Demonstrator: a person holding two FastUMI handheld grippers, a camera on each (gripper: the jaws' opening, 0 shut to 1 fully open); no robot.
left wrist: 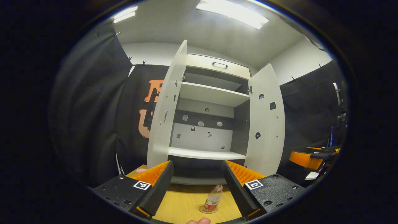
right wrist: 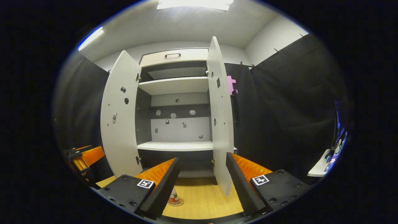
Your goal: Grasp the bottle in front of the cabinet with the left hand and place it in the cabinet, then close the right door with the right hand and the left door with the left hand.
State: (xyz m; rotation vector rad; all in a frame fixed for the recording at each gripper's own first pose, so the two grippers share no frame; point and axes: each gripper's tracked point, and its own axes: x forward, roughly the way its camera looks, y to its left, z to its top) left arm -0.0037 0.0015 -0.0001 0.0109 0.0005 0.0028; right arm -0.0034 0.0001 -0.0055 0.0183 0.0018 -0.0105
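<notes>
Nothing of the task looks done yet. The bottle (left wrist: 213, 198) stands upright on a small round coaster (left wrist: 208, 209) on the wooden worktop (left wrist: 183, 202), just ahead of the left claw (left wrist: 197, 194) and a little toward its right finger, not yet between the fingers. The cabinet (left wrist: 205, 102) lies beyond it with both doors swung wide: the left door (left wrist: 164, 112) and the right door (left wrist: 266, 121). Its shelves appear bare, though its lowest, dark recess is too dim to be sure.

The left claw is level, fingers spread wide, holding nothing, aimed at the cabinet's lower opening. The right claw (right wrist: 202, 186) is likewise spread and empty, pointed at the cabinet, with the right door's edge (right wrist: 221, 124) just ahead between its fingers. The bottle's base peeps beside its left finger.

Left to do: grasp, place, then shut both doors.
</notes>
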